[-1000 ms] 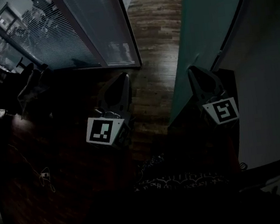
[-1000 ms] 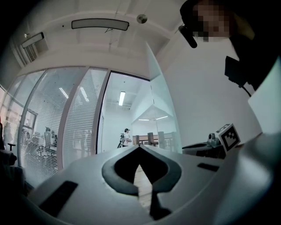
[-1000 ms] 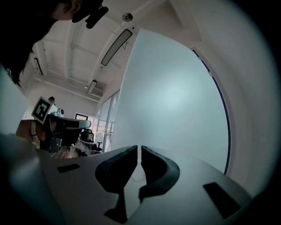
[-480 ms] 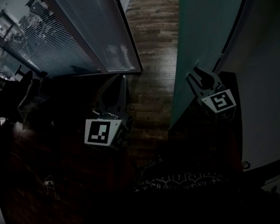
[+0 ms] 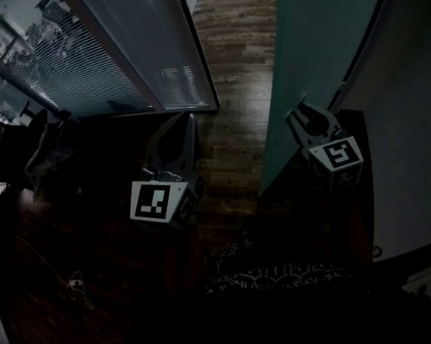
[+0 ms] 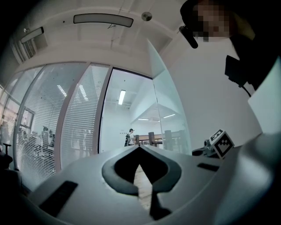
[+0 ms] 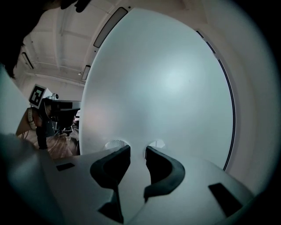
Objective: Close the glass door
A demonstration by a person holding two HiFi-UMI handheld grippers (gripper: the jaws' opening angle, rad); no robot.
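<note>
I'm holding my just-opened, empty right gripper (image 7: 137, 151) facing the glass door (image 7: 167, 79), readying a push; left gripper (image 6: 138, 146) clenched, spare.

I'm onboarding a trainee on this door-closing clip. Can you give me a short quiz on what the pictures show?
1. True or false: the left gripper is holding something.
2. The jaws of the right gripper point at: A) a bookshelf, B) the frosted glass door, C) a fridge.
3. Fill in: that door stands ___.
Key: 1 false; its jaws are shut on nothing. 2 B; the jaws have just been opening, with nothing between them. 3 open.
</note>
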